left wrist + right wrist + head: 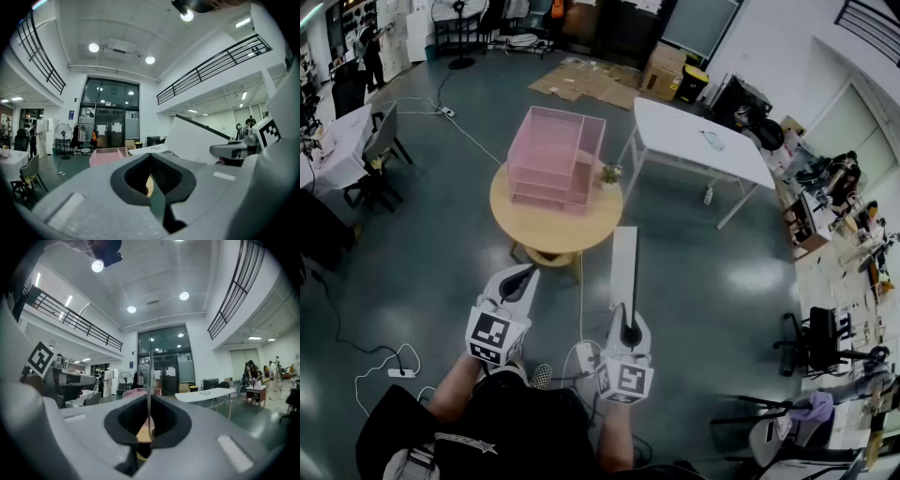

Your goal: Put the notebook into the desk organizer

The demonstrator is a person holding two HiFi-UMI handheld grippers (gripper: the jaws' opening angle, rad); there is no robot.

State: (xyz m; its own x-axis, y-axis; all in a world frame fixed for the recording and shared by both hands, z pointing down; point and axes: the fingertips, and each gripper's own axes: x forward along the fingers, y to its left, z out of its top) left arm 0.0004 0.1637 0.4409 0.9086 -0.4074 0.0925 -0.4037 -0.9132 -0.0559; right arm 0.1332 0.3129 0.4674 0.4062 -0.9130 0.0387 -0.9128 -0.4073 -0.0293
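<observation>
Right tongs (pixel 630 328) nearest, pinching a thin flat white notebook (pixel 623 267) held edge-up in the air. Left tongs (pixel 525 277) pressed together, nothing in them. Notebook's apart from the pink plastic tiered desk organizer (pixel 551 157) standing on the round wooden surface (pixel 514 214).

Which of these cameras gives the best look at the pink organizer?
The head view: the whole pink organizer stands on the round table, seen from above. The left gripper view shows only its top, the right gripper view just a distant pink sliver.
</observation>
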